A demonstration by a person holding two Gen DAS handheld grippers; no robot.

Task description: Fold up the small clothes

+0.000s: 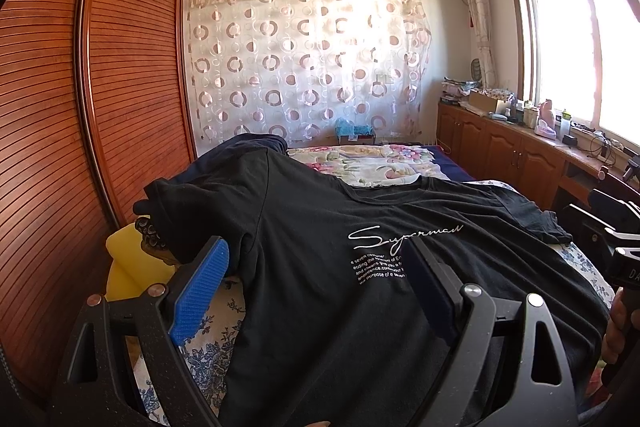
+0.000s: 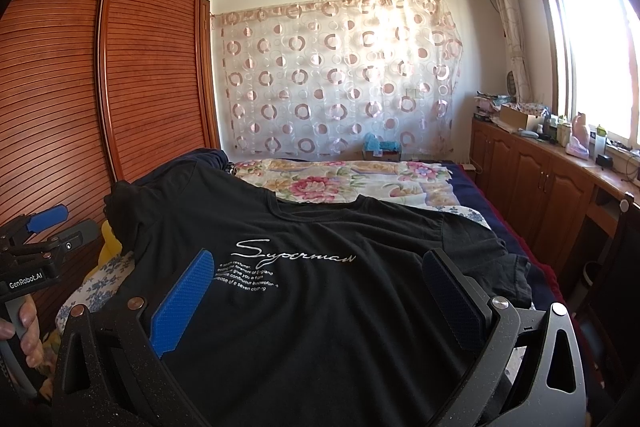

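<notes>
A black T-shirt [image 1: 320, 267] with white "Superman" lettering lies spread face up on the bed, collar at the far end; it also shows in the right wrist view [image 2: 320, 287]. My left gripper [image 1: 320, 267] is open, its blue-padded fingers wide apart above the shirt's left part near the sleeve. My right gripper [image 2: 320, 275] is open, fingers wide apart over the shirt's chest. Neither holds cloth. The left gripper shows at the left edge of the right wrist view [image 2: 44, 223], and the right gripper's body at the right edge of the left wrist view [image 1: 616, 247].
A floral quilt [image 2: 352, 183] lies beyond the collar. A slatted wooden wardrobe [image 1: 80, 107] stands close on the left. A yellow object [image 1: 128, 267] sits by the left sleeve. A low cabinet [image 2: 540, 171] with clutter runs under the window on the right.
</notes>
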